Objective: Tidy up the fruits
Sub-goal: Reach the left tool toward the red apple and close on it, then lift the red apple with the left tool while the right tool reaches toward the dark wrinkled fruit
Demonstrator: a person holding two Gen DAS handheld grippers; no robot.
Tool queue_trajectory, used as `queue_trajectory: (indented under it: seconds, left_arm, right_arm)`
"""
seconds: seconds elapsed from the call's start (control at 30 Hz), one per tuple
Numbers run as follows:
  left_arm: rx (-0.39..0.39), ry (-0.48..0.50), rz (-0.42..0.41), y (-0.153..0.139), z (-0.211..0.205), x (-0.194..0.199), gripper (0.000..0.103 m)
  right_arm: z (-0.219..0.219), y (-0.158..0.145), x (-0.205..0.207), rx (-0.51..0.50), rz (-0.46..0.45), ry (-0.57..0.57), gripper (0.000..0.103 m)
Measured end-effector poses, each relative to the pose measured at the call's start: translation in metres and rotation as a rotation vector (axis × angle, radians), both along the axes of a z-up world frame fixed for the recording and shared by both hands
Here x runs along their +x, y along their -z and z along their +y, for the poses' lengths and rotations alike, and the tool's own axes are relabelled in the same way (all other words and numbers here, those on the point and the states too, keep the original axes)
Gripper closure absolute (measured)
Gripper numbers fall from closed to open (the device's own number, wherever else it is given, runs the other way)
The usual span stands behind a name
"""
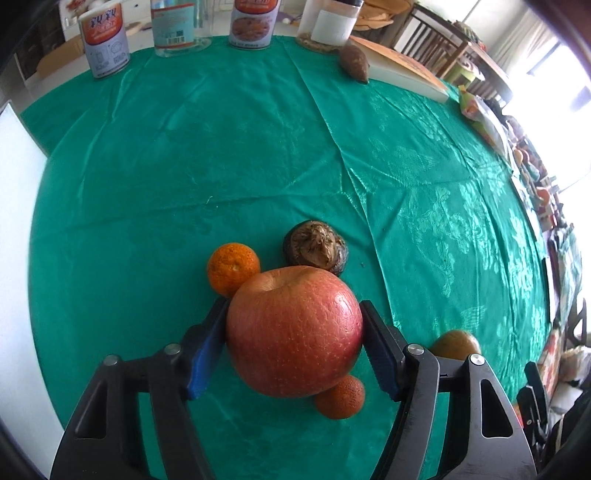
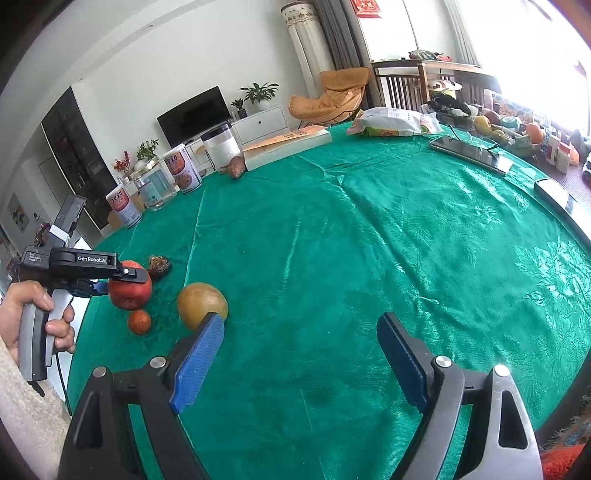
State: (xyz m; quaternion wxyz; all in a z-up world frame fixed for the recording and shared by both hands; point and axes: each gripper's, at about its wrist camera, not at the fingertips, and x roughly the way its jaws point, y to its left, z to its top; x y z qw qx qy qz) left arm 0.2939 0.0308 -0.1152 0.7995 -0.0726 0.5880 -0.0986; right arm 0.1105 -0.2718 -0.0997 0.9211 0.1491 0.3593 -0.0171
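Note:
A big red apple (image 1: 293, 332) sits between the blue pads of my left gripper (image 1: 293, 306), which press on both of its sides. Close around it on the green tablecloth (image 1: 221, 166) lie a tangerine (image 1: 232, 268), a dark brown wrinkled fruit (image 1: 315, 251), a smaller orange fruit (image 1: 340, 397) and a yellow-green fruit (image 1: 456, 345). The right wrist view shows the same cluster at the left: a hand (image 2: 33, 317) holds the left gripper (image 2: 118, 282) on the apple (image 2: 129, 295). My right gripper (image 2: 301, 319) stands open over bare cloth, its left pad just in front of the yellow-green fruit (image 2: 202, 304).
Along the far table edge stand two cans (image 1: 105, 44), a clear bottle (image 1: 177, 26) and a jar (image 1: 330, 22), with a sweet potato (image 1: 354, 62) and a flat box (image 1: 406, 74) beside them. A snack bag (image 2: 391, 123) and a tablet (image 2: 469, 153) lie at the far right.

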Motion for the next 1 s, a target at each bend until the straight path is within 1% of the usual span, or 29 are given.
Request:
queue_trajectory:
  seconds: [0.07,0.13,0.2,0.3,0.37,0.43,0.5,0.57,0.63,0.7,0.87,1.0]
  left_arm:
    - [-0.013,-0.026,-0.031,-0.003,0.008,-0.006,0.032]
    - [-0.019,-0.072,-0.076,-0.007,0.02,-0.019,0.032]
    - [0.0,-0.117,-0.153,-0.016,0.032,-0.037,0.032]
    - [0.074,-0.172,-0.271,-0.024,0.044,-0.069,0.032]
    - [0.123,-0.2,-0.338,-0.023,0.047,-0.089,0.032]
    - [0.176,-0.209,-0.39,-0.017,0.048,-0.107,0.032]
    - [0.215,-0.21,-0.421,-0.009,0.048,-0.122,0.032]
    - [0.22,-0.208,-0.413,0.001,0.051,-0.133,0.032]
    - [0.206,-0.21,-0.442,0.004,0.053,-0.145,0.031]
    - [0.211,-0.195,-0.44,0.004,0.049,-0.149,0.031]
    - [0.177,-0.146,-0.368,0.011,0.049,-0.149,0.03]
    - [0.154,-0.14,-0.346,0.013,0.051,-0.155,0.03]
  right_arm:
    - [0.0,0.0,0.0,0.0,0.0,0.0,0.018]
    - [-0.001,0.0,-0.001,0.003,-0.004,0.001,0.018]
    - [-0.001,-0.001,-0.002,0.001,-0.009,0.0,0.018]
    - [0.001,0.0,0.0,-0.004,-0.001,-0.005,0.018]
    - [0.002,0.0,0.0,-0.007,0.002,-0.008,0.018]
    - [0.004,-0.001,-0.001,-0.014,0.0,-0.011,0.018]
    - [0.004,-0.002,-0.002,-0.017,-0.005,-0.011,0.018]
    - [0.003,-0.002,-0.003,-0.016,-0.01,-0.01,0.018]
    - [0.003,-0.003,-0.005,-0.014,-0.015,-0.007,0.018]
    - [0.002,-0.003,-0.005,-0.011,-0.016,-0.007,0.018]
    - [0.006,-0.001,-0.004,-0.024,-0.003,-0.018,0.018]
    - [0.009,-0.001,-0.004,-0.035,-0.001,-0.03,0.018]
